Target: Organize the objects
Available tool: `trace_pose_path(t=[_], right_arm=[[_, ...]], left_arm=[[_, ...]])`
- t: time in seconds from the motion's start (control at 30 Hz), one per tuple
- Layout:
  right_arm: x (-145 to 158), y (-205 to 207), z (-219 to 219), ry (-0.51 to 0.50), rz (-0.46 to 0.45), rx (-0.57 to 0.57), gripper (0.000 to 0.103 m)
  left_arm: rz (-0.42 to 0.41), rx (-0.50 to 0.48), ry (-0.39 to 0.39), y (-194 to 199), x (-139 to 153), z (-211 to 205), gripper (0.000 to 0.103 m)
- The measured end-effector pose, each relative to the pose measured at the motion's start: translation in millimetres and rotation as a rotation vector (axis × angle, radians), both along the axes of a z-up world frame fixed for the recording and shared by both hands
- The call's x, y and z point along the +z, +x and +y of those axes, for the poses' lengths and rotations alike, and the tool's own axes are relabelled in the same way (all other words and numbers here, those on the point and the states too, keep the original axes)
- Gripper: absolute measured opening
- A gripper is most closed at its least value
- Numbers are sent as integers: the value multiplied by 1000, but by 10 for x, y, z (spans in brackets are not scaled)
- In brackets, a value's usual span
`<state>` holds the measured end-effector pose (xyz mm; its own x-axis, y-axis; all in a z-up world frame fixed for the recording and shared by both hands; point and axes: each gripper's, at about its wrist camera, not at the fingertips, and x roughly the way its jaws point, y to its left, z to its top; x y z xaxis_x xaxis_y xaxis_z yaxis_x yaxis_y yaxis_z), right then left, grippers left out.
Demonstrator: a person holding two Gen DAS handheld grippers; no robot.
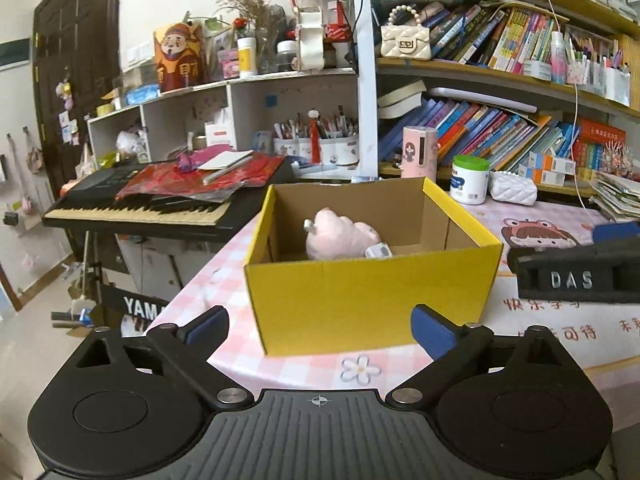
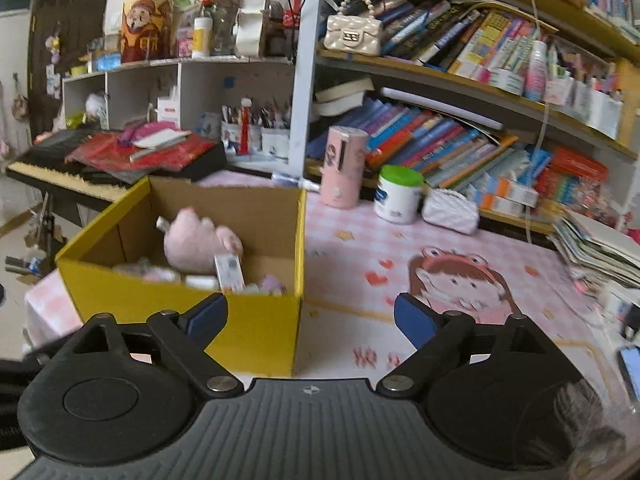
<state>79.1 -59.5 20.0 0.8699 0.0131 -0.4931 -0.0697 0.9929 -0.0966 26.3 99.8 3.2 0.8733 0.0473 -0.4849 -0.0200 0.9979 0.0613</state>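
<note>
A yellow cardboard box stands open on the pink checked tablecloth. Inside it lies a pink plush toy with a small white item beside it. My left gripper is open just in front of the box's near wall, nothing between its blue pads. In the right wrist view the same box sits to the left, holding the plush, a white tube and several small items. My right gripper is open before the box's right corner, holding nothing. The right gripper's body shows at the left view's right edge.
A keyboard piled with red papers stands left of the table. Behind the box are a pink canister, a green-lidded white tub and a white quilted pouch. Crowded bookshelves fill the back. Stacked papers lie at the right.
</note>
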Motion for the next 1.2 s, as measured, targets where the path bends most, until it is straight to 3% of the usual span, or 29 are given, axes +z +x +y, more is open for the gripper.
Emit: trace_pose_path(t=[0.33, 0.67, 0.83, 1.2], right_arm=[[-190, -734, 8, -22, 62, -119, 102], [-235, -1187, -321, -22, 95, -290, 103], [-267, -1306, -482, -16, 120, -354, 103], [-288, -1420, -664, -8, 137, -421, 103]], left_arm=[[17, -40, 33, -356, -26, -89, 102], [41, -178, -1, -521, -30, -417, 103], [49, -163, 96, -558, -86, -644, 103], [88, -148, 177, -563, -123, -943, 103]])
